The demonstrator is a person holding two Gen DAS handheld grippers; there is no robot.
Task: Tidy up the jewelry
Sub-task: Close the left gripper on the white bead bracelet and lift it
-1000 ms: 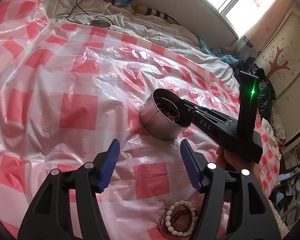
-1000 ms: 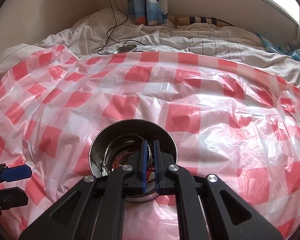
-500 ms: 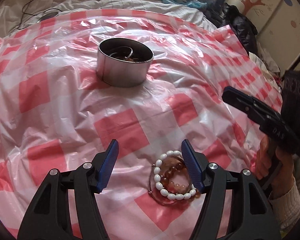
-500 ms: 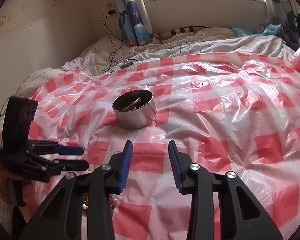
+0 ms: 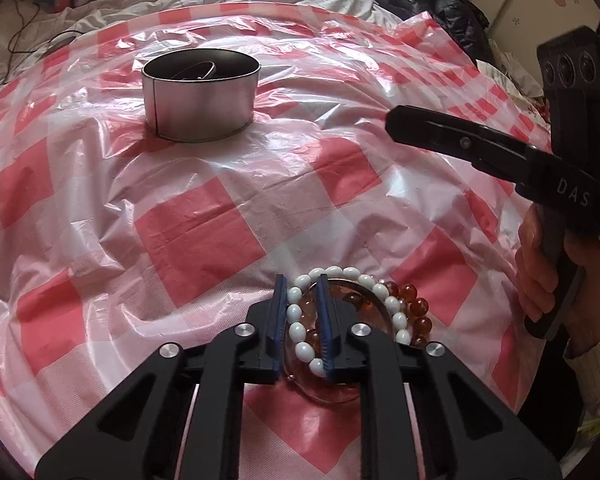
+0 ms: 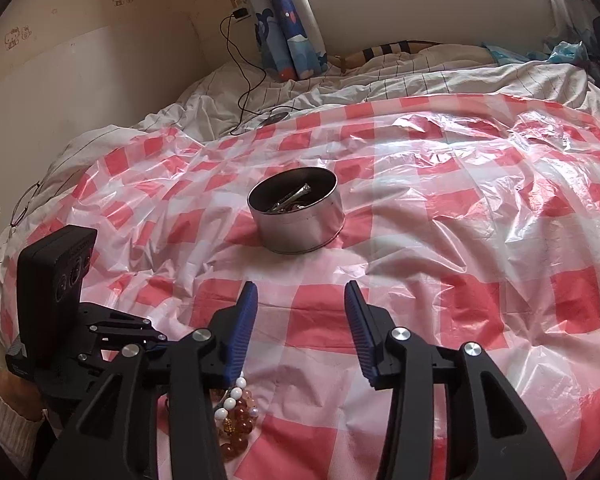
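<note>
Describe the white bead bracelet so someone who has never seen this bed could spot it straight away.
Start at the red-and-white checked plastic sheet spread over the bed and find the round metal tin standing on it. Nearer the camera lies a small heap of bracelets, where the left gripper is closing on a strand. The white bead bracelet is the ring of opaque oval beads, unlike the clear amber bead bracelet beside it.

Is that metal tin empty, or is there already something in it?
Not empty. The metal tin stands upright and lidless, with a silver bangle and other pieces inside; what those are, cannot tell.
</note>
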